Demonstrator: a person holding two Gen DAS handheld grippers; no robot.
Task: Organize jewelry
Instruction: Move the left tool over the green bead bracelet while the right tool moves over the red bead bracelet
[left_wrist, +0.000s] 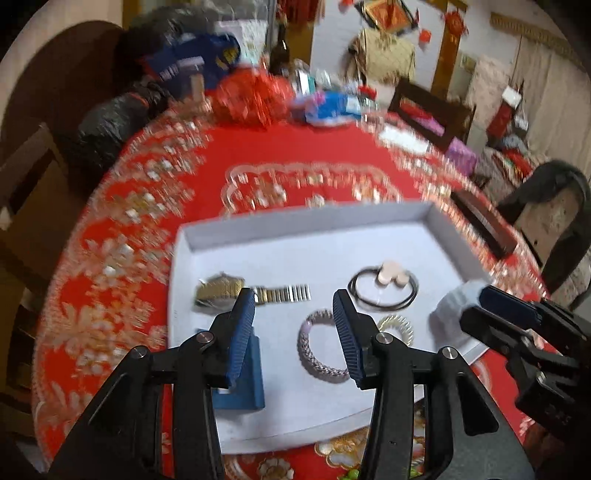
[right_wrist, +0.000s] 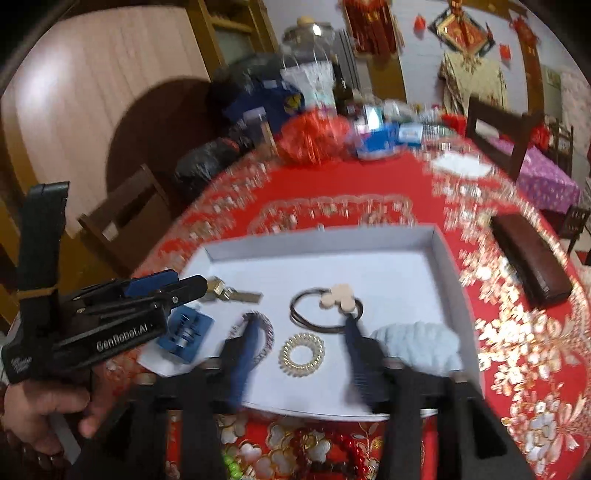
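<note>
White tray (left_wrist: 303, 221) (right_wrist: 439, 258): shallow, on the red patterned cloth (left_wrist: 280, 151) (right_wrist: 354, 177) covering the desk. It holds all the items below.

Watch (left_wrist: 221, 290) (right_wrist: 231, 291): gold metal band, lying flat in the left part of the tray.

Blue block (left_wrist: 245, 384) (right_wrist: 184, 334): near left corner, nearer than the watch.

Black hair tie (left_wrist: 382, 291) (right_wrist: 327, 306): thin loop with pale round beads, centre of the tray.

Braided bracelet (left_wrist: 321, 350) (right_wrist: 266, 332): silvery-lilac, nearer than the hair tie and to its left.

Gold coil ring (left_wrist: 397, 326) (right_wrist: 302, 354): spiral hair band, just to the right of the bracelet.

Pale blue scrunchie (left_wrist: 456, 310) (right_wrist: 417, 343): at the right side of the tray.

Left gripper (left_wrist: 293, 314) (right_wrist: 170, 286): jaws apart, holding nothing, hanging over the watch band and bracelet.

Right gripper (right_wrist: 301, 334) (left_wrist: 487, 295): jaws apart and empty, blurred, above the gold coil ring, with the scrunchie just beside its right finger.

Dark brown case (right_wrist: 532, 258) (left_wrist: 484, 225): on the cloth, right of the tray and apart from it.

Red and green beads (right_wrist: 343, 450): on the cloth at the near edge, outside the tray.
</note>
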